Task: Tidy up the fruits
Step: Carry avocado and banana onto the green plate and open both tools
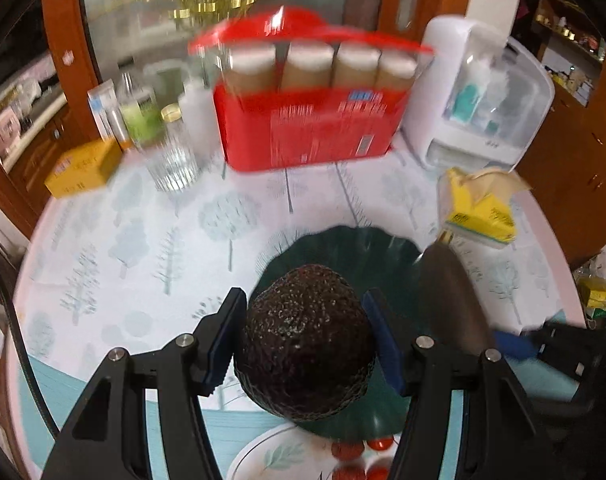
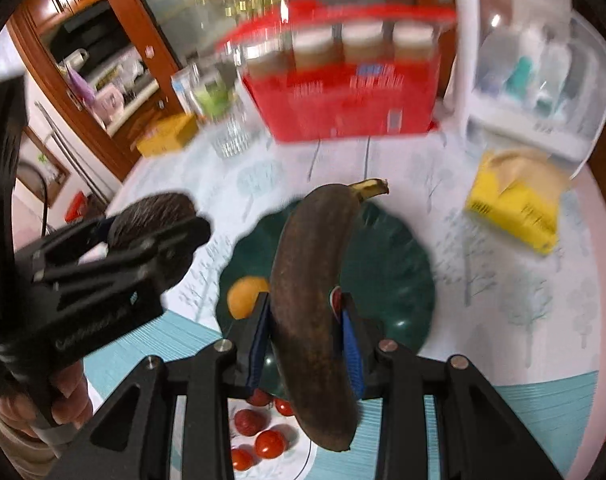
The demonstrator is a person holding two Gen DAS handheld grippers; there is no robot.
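Observation:
My left gripper (image 1: pixel 303 340) is shut on a dark bumpy avocado (image 1: pixel 305 344) and holds it above the near edge of a dark green plate (image 1: pixel 343 248). My right gripper (image 2: pixel 306 340) is shut on a brown overripe banana (image 2: pixel 315 300), held over the same green plate (image 2: pixel 395 280). An orange fruit (image 2: pixel 245 296) lies on the plate's left side. The left gripper with the avocado (image 2: pixel 151 216) shows at the left of the right wrist view. The banana (image 1: pixel 451 292) shows at the right of the left wrist view. Several small red tomatoes (image 2: pixel 263 436) lie on a white plate (image 2: pixel 299 460) below.
A red box of jars (image 1: pixel 311 120) stands at the back. A white appliance (image 1: pixel 479 96) is at the back right. A yellow carton (image 1: pixel 479 208) lies to the right, a yellow box (image 1: pixel 83 168) and a glass (image 1: pixel 175 160) to the left. The table has a tree-print cloth (image 1: pixel 143 248).

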